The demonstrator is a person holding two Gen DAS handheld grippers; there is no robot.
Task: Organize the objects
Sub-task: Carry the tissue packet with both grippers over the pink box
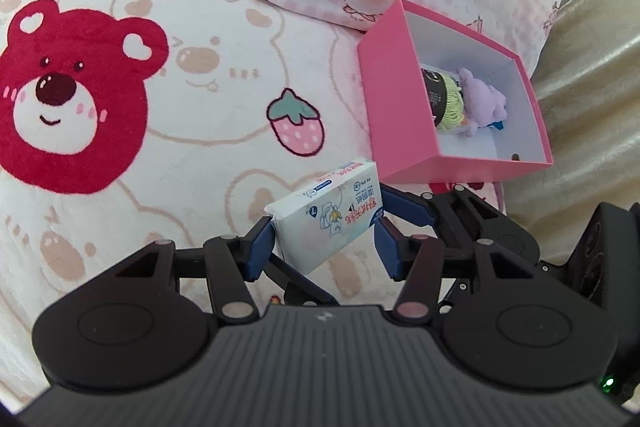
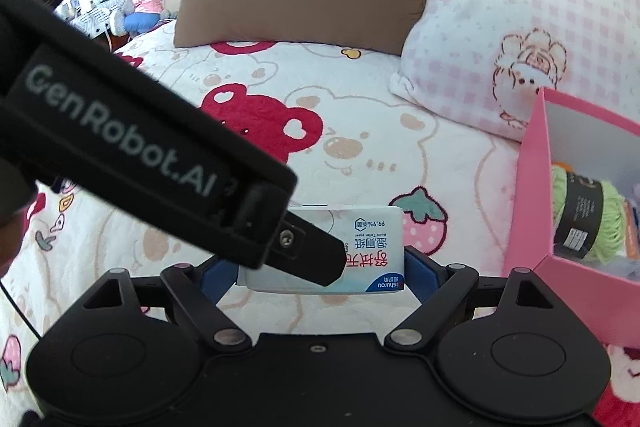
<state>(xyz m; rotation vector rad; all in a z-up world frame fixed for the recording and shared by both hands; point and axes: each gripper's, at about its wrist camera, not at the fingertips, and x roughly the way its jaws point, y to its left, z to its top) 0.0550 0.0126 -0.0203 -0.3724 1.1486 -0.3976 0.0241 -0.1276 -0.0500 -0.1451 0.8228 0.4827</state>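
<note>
Wipes pack point(image 1: 326, 213) hangs above the bed point(image 1: 180, 155), clamped by the right gripper point(image 2: 322, 267); left gripper point(image 1: 324, 239) straddles it, unclenched. Next: carry it into the pink box point(image 1: 404, 115).

Bright, even daylight in both views; strong fisheye bending at the edges.
Shadows are soft and faint. Slight overexposure is seen on the pink checked pillow point(image 2: 520, 7). The near tool arm point(image 2: 132, 143) crossing the right view is rendered soft.

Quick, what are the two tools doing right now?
Left tool: around the white rectangular plastic pack of wet wipes; grip cannot be told.
Right tool: closed, holding the pack.
</note>
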